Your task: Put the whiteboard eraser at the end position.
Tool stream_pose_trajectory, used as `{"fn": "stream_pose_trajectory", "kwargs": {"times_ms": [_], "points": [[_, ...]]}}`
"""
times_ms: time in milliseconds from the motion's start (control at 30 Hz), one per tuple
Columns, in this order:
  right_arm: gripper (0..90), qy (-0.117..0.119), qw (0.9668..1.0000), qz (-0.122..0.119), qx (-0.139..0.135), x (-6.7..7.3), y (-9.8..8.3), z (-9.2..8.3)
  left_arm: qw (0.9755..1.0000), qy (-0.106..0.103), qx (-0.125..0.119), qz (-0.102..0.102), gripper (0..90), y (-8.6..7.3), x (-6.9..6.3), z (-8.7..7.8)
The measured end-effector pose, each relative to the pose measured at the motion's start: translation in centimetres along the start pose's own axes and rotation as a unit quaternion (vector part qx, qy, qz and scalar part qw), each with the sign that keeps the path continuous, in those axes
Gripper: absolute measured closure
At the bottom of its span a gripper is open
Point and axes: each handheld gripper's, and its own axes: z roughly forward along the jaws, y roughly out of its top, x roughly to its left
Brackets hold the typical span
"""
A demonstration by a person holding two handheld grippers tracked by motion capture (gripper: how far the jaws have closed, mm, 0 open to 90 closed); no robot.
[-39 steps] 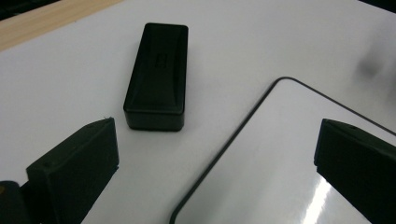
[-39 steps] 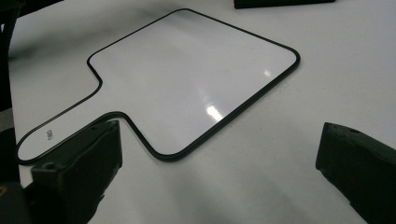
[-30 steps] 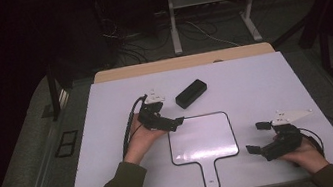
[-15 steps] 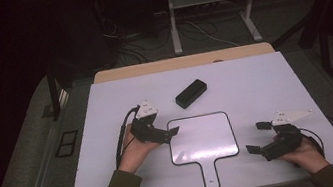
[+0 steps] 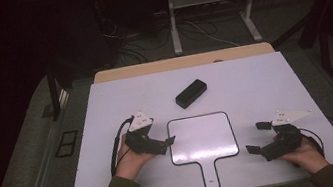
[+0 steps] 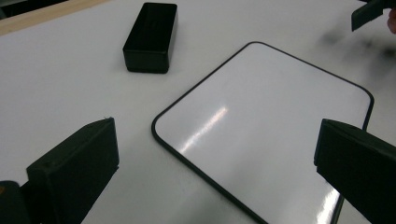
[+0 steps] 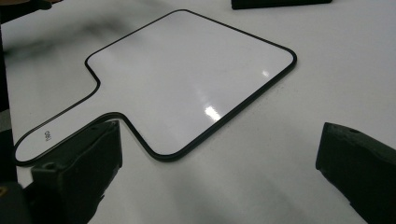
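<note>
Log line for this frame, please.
left gripper: open, at paddle board left edge | right gripper: open, right of board | black block: behind board, untouched

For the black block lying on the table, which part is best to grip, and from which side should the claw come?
Grip the black block across its two long sides, near the middle, coming down from above. It is a narrow bar lying flat and slanted on the table, with free space all around, so the open left claw, likely nearer, should turn to match its slant.
</note>
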Motion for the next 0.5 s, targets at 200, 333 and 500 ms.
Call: {"fn": "stream_pose_trajectory", "kwargs": {"times_ms": [200, 333, 500], "points": [[0.0, 0.000, 1.0000, -0.001, 0.000, 0.0, 0.0, 0.0, 0.9999, -0.002, -0.002, -0.010, 0.0, -1.4, -0.2, -1.0], [0.0, 0.000, 1.0000, 0.001, -0.001, 0.0, 0.0, 0.0, 0.9998, -0.004, -0.004, -0.019, 0.0, -2.2, -0.3, -1.6], [0.0, 0.000, 1.0000, -0.001, -0.001, 0.0, 0.0, 0.0, 0.9997, -0.006, -0.006, -0.022, 0.0, -3.0, -0.5, -2.1]]}}
